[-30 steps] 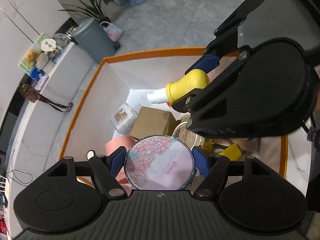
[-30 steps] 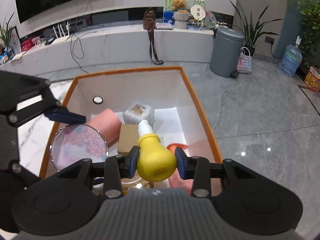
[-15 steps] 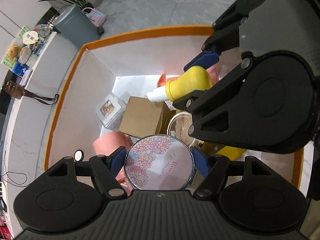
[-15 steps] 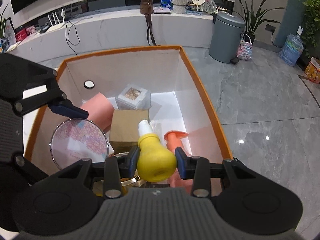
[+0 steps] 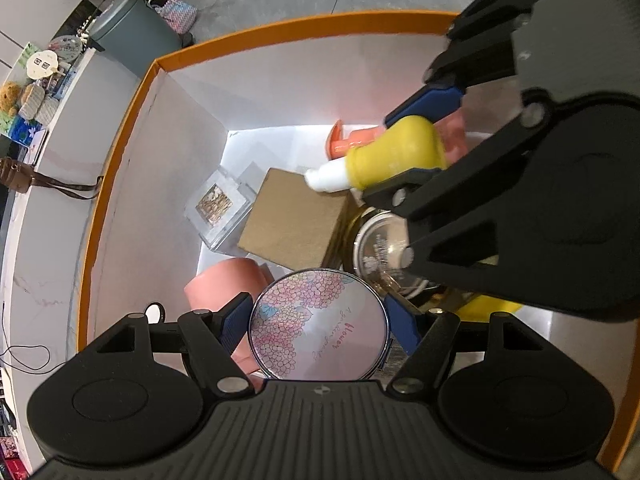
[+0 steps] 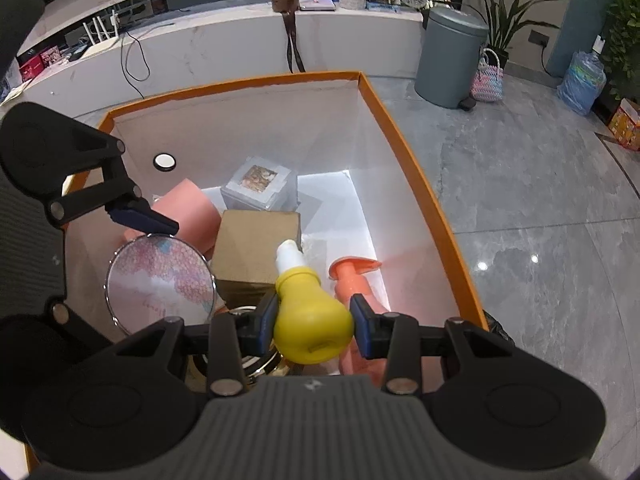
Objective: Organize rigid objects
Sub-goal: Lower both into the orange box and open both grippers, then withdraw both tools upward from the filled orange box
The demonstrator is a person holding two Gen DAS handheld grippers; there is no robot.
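Note:
My left gripper [image 5: 320, 326] is shut on a round floral tin [image 5: 318, 324], its blue pads pressed to both sides; the tin [image 6: 160, 280] hangs over the orange-rimmed box [image 5: 120, 152]. My right gripper [image 6: 314, 322] is shut on a yellow bulb-shaped bottle [image 6: 310, 316] with a white cap, and it is held above the box's contents. In the left wrist view the right gripper [image 5: 416, 148] crosses the upper right with the yellow bottle [image 5: 392, 156]. Inside the box lie a brown carton [image 6: 256, 248], a clear cube [image 6: 258, 186], a pink roll [image 6: 188, 212] and an orange pump bottle [image 6: 352, 276].
A round metal tin [image 5: 380, 248] lies under the right gripper. The box walls [image 6: 400, 168] are tall and white inside. A grey bin [image 6: 448, 56] and a white counter [image 6: 200, 52] stand beyond the box on the grey tiled floor.
Both grippers have sunk lower over the box and tilted further down, each still holding its object. The box contents now appear larger and closer.

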